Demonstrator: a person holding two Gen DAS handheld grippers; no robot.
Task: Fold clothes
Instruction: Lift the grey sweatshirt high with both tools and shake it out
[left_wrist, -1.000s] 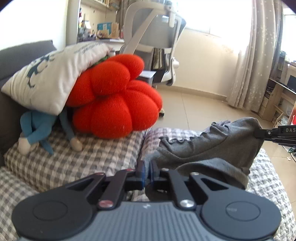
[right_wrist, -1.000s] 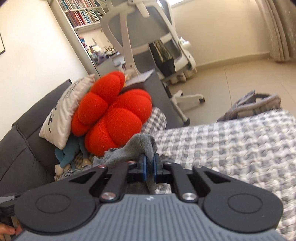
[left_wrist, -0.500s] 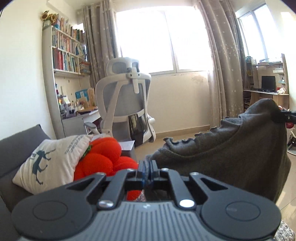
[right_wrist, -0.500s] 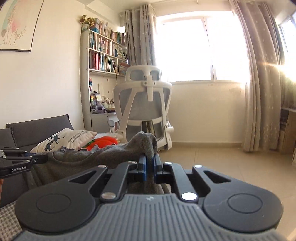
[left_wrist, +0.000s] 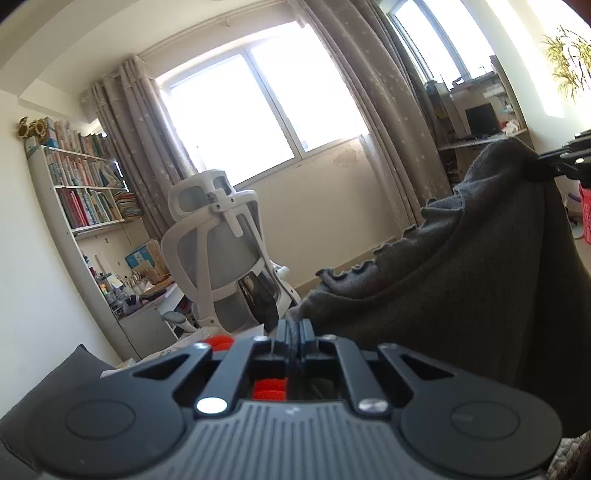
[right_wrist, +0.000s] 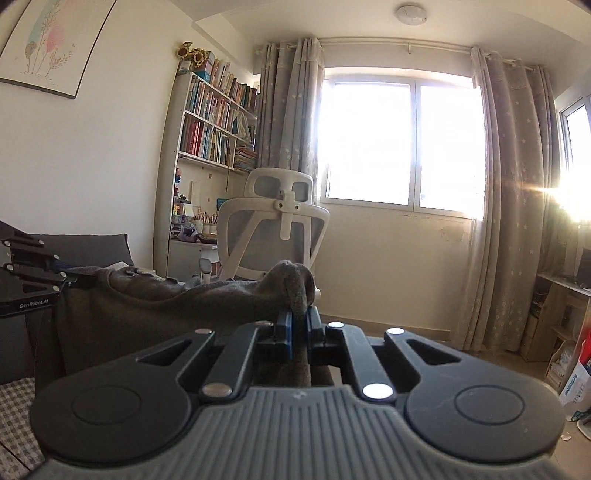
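Observation:
A dark grey knitted garment (left_wrist: 461, 295) with a frilled edge hangs in the air, stretched between both grippers. My left gripper (left_wrist: 294, 328) is shut on one top corner of it. At the right edge of the left wrist view, the right gripper (left_wrist: 543, 164) pinches the other corner. In the right wrist view my right gripper (right_wrist: 298, 321) is shut on a bunched grey fold of the garment (right_wrist: 155, 310), and the left gripper (right_wrist: 70, 275) holds the far corner at the left. The cloth's lower part is hidden behind the gripper bodies.
A white mesh office chair (right_wrist: 273, 236) stands ahead by a desk and a bookshelf (right_wrist: 214, 125). A dark grey sofa (right_wrist: 92, 247) with a checked cover (right_wrist: 14, 413) lies at the lower left. A red cushion (left_wrist: 218, 341) peeks past the left fingers. Curtained windows fill the back wall.
Both grippers have risen from the checked sofa cover, lifting the grey garment into the air and spreading it between them. Both wrists rolled, and the left view now tilts.

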